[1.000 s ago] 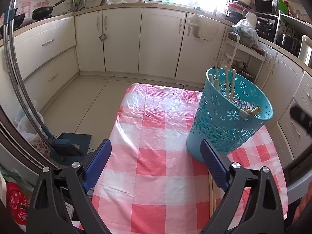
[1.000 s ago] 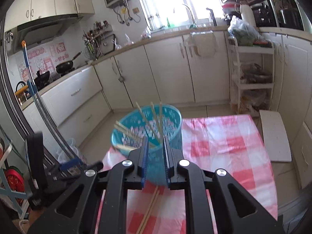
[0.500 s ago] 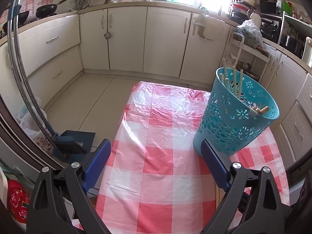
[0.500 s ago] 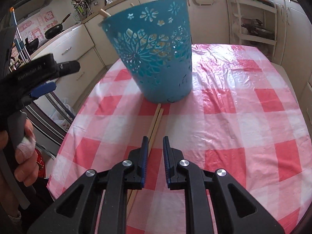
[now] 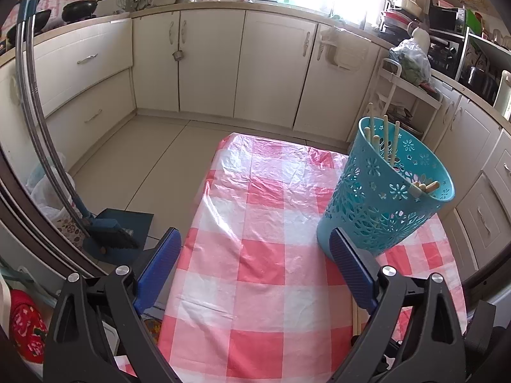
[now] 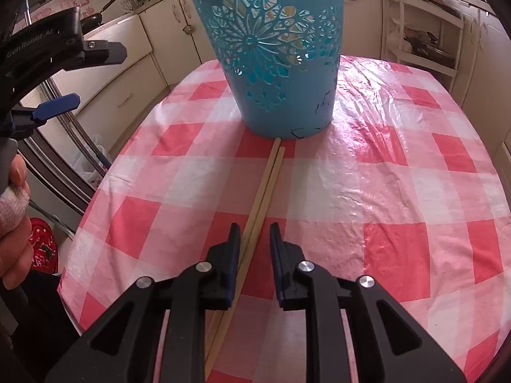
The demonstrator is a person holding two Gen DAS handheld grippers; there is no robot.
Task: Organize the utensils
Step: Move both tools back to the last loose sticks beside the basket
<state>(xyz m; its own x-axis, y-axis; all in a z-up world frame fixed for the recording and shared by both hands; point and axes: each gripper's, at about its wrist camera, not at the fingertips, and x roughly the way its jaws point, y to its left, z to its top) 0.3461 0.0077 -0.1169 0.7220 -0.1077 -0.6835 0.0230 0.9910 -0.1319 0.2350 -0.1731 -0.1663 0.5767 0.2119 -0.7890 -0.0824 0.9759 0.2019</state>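
Room: kitchen cabinets are running along the far walls, with daylight coming in over the counter.
Surface: a table is wearing a red-and-white checked cloth under a clear plastic sheet.
Basket: a blue cut-out basket is standing upright on the cloth at the far part of the table; in the left wrist view it is sitting at the right.
Utensils in basket: several wooden chopsticks are leaning inside it, their tips sticking up over the rim.
Utensils on table: a loose pair of chopsticks is lying side by side on the cloth, far ends touching or just short of the basket's foot, near ends running under the right gripper.
Right gripper: it is pointing down at the cloth; its jaws have just been opening a little and are standing narrowly apart, with the loose pair passing between them, not visibly pinched.
Left gripper: it is hovering above the near left edge of the table, jaws spread wide, nothing between them.
Hand: a person's hand is gripping the left gripper's handle at the left border of the right wrist view.
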